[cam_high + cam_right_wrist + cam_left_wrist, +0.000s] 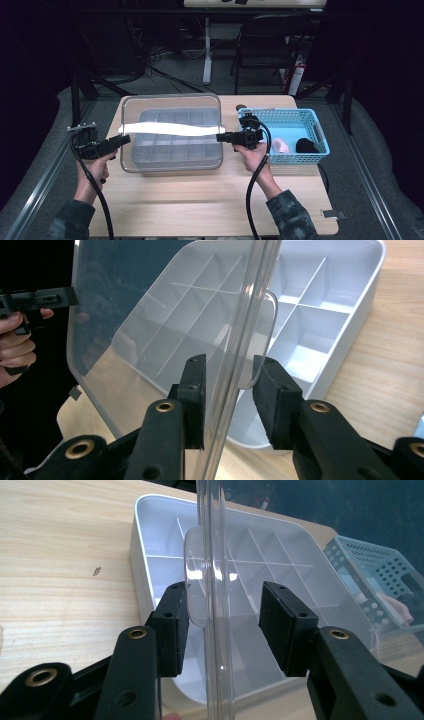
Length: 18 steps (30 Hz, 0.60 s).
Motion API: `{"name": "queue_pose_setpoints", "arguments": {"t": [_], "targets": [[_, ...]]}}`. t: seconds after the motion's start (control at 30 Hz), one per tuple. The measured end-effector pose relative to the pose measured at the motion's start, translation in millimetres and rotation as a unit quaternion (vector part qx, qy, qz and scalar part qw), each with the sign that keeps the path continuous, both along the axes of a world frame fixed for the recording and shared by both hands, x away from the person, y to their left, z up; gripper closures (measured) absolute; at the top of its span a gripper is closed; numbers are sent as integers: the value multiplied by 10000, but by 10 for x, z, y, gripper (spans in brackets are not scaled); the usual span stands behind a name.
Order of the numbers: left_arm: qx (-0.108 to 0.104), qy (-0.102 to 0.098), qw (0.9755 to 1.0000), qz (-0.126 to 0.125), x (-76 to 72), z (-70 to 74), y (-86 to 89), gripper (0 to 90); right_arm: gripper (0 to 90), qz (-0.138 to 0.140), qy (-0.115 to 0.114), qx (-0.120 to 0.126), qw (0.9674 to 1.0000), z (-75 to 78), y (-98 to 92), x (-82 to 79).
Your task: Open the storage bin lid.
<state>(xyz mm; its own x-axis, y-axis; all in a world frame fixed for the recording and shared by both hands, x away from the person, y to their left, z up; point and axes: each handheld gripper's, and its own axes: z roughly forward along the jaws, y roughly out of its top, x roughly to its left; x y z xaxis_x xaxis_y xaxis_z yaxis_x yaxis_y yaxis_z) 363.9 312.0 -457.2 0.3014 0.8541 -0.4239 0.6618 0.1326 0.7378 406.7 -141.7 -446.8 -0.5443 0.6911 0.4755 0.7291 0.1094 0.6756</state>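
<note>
Clear lid [170,112] edge between both grippers' parted jaws, tabs unclamped, above divided box [172,150]

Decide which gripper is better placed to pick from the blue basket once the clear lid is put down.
Probably the right. The right gripper is close beside the blue basket. The left gripper is at the far end of the clear lid, across the divided box.

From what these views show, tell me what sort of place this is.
Probably a lab or workshop set up for recording. A wooden table holds a divided storage box and a blue basket, and behind it stand a desk leg, a dark chair and loose floor cables.
</note>
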Motion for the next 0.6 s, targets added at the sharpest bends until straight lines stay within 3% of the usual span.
{"name": "queue_pose_setpoints", "arguments": {"t": [0.6], "targets": [[49, -80, 10000, -32, -281, -39, 48, 560, 677, 221, -136, 5, 9997, -65, 25, -265]]}}
